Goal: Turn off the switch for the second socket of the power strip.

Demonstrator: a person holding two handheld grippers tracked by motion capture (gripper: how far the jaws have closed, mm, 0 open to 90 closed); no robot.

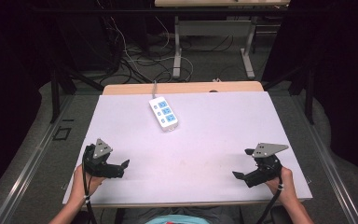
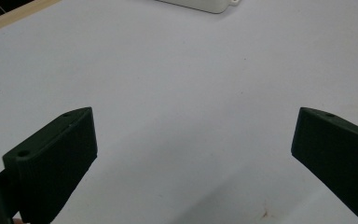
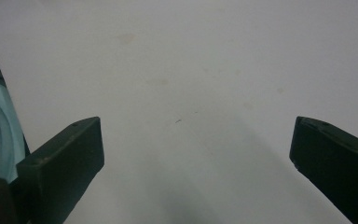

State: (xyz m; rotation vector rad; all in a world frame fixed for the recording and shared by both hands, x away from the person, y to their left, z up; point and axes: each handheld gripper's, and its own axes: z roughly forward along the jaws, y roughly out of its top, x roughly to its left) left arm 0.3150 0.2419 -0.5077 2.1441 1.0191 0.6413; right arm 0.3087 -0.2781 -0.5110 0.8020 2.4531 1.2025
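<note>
Holding my left gripper (image 1: 121, 167) near the table's (image 1: 214, 140) front-left edge and my right gripper (image 1: 240, 176) near its front-right edge, I kept both low over the white surface with their jaws spread wide and nothing between them. Each pointed inward toward the middle of the table, well apart from the other. Farther off, the white power strip (image 1: 163, 112) with blue sockets lay flat near the far edge, angled, well away from both grippers.
</note>
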